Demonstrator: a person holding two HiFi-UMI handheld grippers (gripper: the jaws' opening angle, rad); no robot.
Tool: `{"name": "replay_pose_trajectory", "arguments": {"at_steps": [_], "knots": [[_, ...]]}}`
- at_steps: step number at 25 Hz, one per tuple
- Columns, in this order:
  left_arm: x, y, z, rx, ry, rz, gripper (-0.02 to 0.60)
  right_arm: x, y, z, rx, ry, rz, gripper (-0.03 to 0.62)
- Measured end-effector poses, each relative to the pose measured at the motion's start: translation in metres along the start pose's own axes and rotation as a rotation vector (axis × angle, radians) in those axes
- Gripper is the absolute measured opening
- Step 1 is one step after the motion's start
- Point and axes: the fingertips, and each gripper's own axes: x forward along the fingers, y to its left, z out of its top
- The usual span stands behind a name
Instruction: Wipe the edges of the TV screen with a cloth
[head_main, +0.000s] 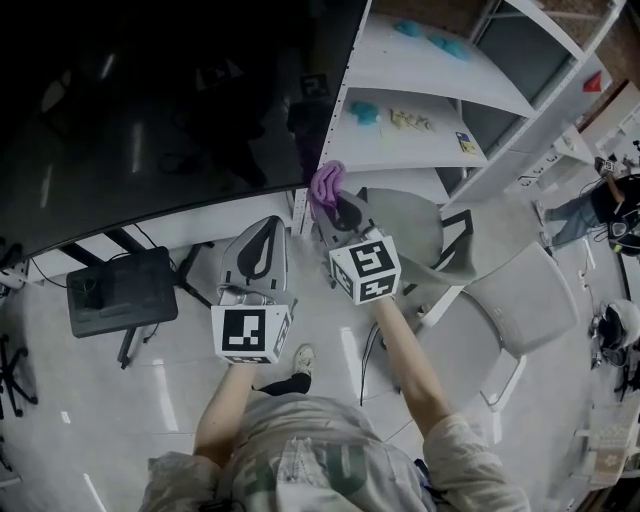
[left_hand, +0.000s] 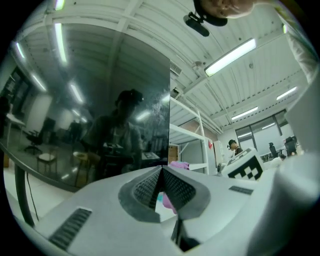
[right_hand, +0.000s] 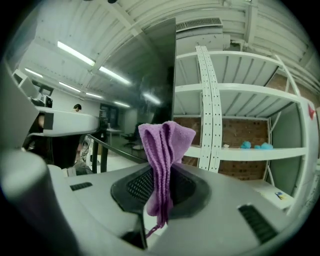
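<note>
The right claw (head_main: 338, 212) pinches the purple cloth (head_main: 326, 184) beside the TV (head_main: 150, 110) corner, at 2 o'clock from the left claw (head_main: 264, 228), which is closed, empty

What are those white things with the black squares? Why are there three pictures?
A person holds two grippers, hand tools with two pinching jaws each; the black squares are markers on them. One picture comes from a camera on the person's head, looking down. The others come from cameras on each gripper. The right gripper pinches a purple cloth near the corner of a dark TV. The left gripper is shut and empty. White shelves stand beside the TV.
</note>
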Motion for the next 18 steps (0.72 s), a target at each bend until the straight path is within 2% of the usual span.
{"name": "replay_pose_trajectory", "arguments": {"at_steps": [4, 6, 12, 18], "knots": [[-0.015, -0.007, 0.042, 0.063, -0.073, -0.011, 0.015, -0.036, 0.029, 0.034, 0.01, -0.096, -0.011, 0.063], [-0.027, -0.011, 0.051, 0.083, -0.098, -0.018, 0.015, -0.058, 0.052, 0.048, 0.022, -0.137, -0.001, 0.063], [-0.071, -0.004, 0.05, 0.055, -0.071, 0.02, 0.015, -0.104, 0.118, 0.059, 0.041, -0.17, 0.033, 0.063], [-0.108, 0.009, 0.038, 0.076, -0.016, 0.055, 0.015, -0.118, 0.155, 0.038, 0.065, -0.115, 0.069, 0.063]]}}
